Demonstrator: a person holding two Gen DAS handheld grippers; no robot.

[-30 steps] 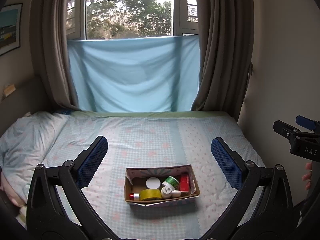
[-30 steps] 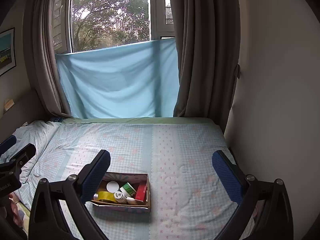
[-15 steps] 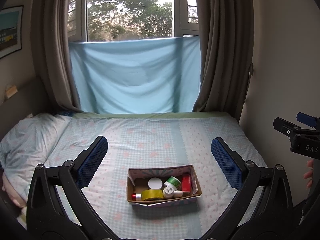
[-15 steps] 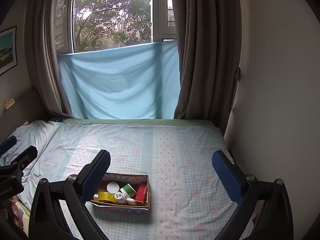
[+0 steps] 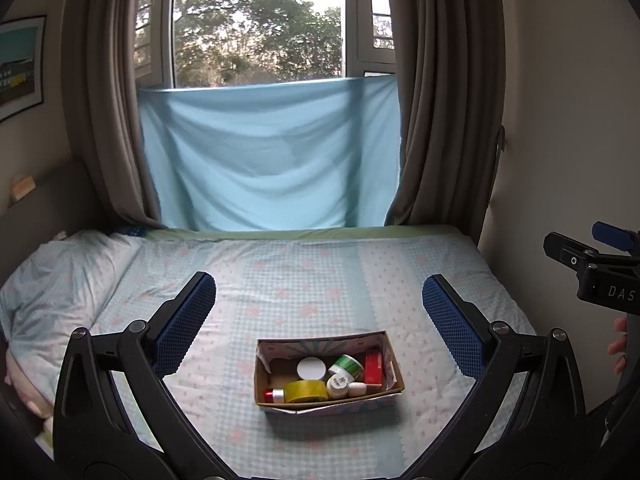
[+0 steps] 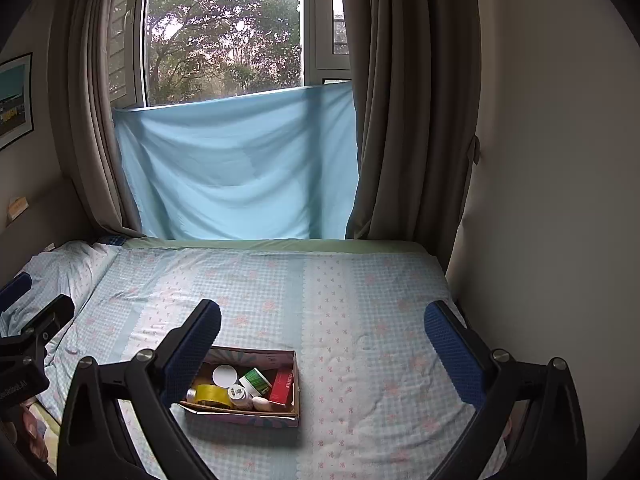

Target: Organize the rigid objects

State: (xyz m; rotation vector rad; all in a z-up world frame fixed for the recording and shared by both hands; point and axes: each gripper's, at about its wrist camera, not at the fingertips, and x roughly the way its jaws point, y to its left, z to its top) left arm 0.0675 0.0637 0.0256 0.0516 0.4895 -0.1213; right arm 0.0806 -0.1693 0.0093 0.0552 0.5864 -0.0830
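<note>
On the bed (image 5: 320, 276), near its front edge, sits an open box (image 5: 394, 364) with a patterned lining. Inside it lie a yellow tape roll (image 5: 306, 391), a white lid (image 5: 311, 368), a green jar (image 5: 346, 365) tipped on its side, a red carton (image 5: 373, 367) along the right wall, a white bottle (image 5: 338, 385), a small white piece (image 5: 357, 389) just beside it, and a red-and-silver tube (image 5: 274, 394) at the front left corner. They are packed close, most touching a neighbour.

The left gripper (image 5: 320, 324) hangs above the bed with its jaws wide apart and nothing between them; in its view the box lies low and centred between the two blue pads (image 5: 186, 322). The right gripper (image 6: 322, 344) is likewise spread wide and holds nothing; in its view the box (image 6: 297, 376) sits to the left, partly behind the left pad (image 6: 192, 350). Each gripper shows at the edge of the other's view, well apart from the box.

A pillow (image 5: 60, 280) lies at the left end of the bed. Beyond the bed a blue sheet (image 5: 272, 156) hangs across the lower window (image 5: 260, 24), framed by brown curtains (image 5: 444, 92). A framed picture (image 5: 20, 64) is on the left wall.
</note>
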